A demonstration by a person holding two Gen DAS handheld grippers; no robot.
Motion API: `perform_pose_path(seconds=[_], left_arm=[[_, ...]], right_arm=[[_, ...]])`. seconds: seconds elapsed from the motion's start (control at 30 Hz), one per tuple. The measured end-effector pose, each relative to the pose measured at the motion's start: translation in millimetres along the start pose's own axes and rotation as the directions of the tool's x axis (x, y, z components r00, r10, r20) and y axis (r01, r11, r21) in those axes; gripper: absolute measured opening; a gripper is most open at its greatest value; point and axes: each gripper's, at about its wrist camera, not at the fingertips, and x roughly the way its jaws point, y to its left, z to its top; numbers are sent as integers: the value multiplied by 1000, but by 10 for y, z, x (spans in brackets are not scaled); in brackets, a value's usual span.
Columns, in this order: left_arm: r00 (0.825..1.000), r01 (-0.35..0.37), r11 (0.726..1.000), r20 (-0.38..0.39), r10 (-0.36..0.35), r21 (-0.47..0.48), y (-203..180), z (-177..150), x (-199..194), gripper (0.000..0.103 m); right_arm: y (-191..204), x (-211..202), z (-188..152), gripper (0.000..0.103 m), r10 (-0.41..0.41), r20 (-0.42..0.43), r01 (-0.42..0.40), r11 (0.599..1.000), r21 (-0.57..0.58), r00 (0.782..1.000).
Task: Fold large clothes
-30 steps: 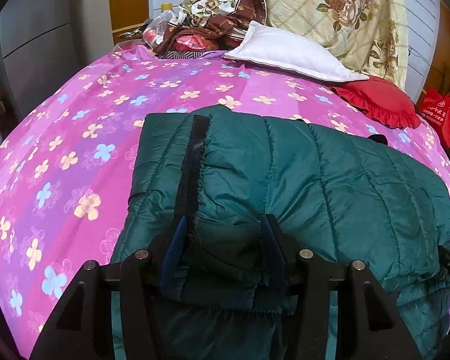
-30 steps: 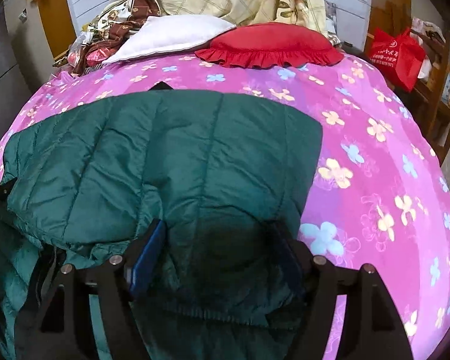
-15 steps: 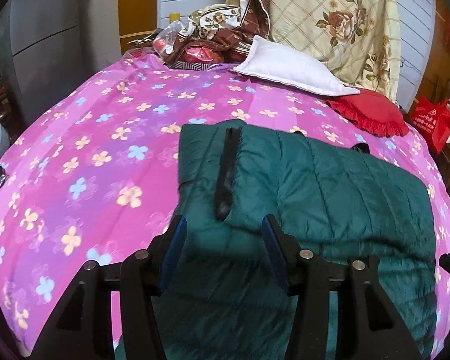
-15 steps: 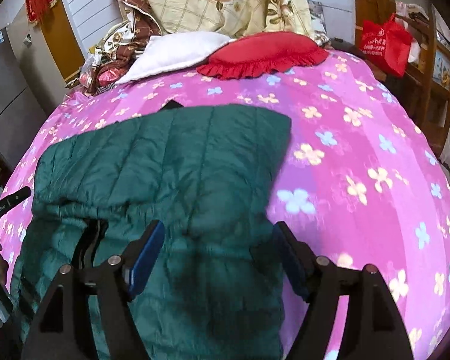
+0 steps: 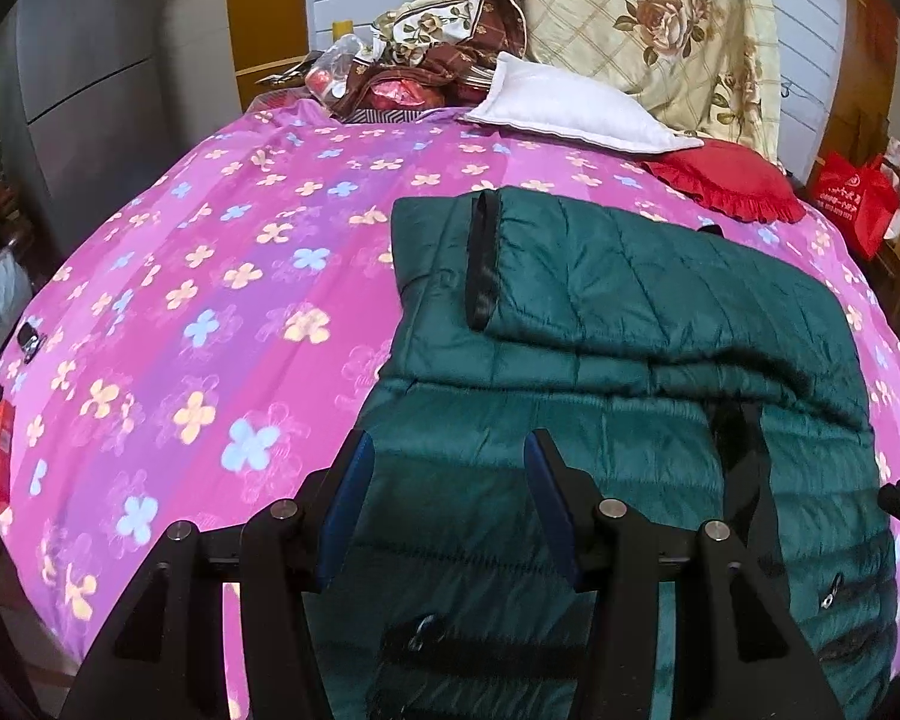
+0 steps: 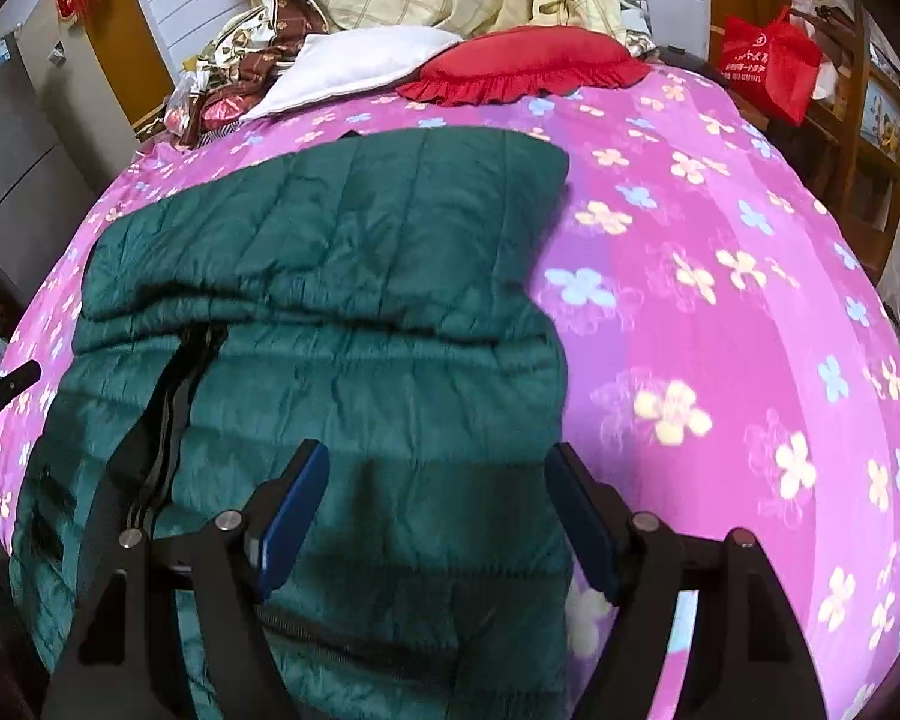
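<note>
You are holding both the left gripper (image 5: 447, 501) and right gripper (image 6: 438, 510) open and empty above the green quilted jacket (image 6: 330, 276) lying below them.

Soft daylight, fisheye-warped, slightly blurred edges

Jacket (image 5: 630, 312), pillows on bed (image 5: 210, 300)

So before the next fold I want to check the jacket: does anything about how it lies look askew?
Slightly. The green jacket has its far part folded over, and that flap's near edge runs crooked across the body. The black zipper edge lies exposed on top.
</note>
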Motion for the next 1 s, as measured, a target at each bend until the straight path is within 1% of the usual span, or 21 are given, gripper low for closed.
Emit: perform_pose_path(seconds=[0.13,0.47,0.77,1.0], left_arm=[[1000,-6,1000,1,6,12,5,-87,-64,45],[999,20,1000,-25,-20,11,63,-306,-190,45],[998,22,1000,-60,-21,13,243,-583,-341,45],[998,15,1000,-61,-16,-4,418,-751,-499,45]], right_arm=[[19,-44,-82,78,-3,2,3,1000,2,1000],[8,-192,-270,80,-7,-6,7,1000,4,1000],[-15,-375,-493,80,-6,-16,6,1000,2,1000],[-14,-493,-679,80,-5,-20,5,1000,3,1000]])
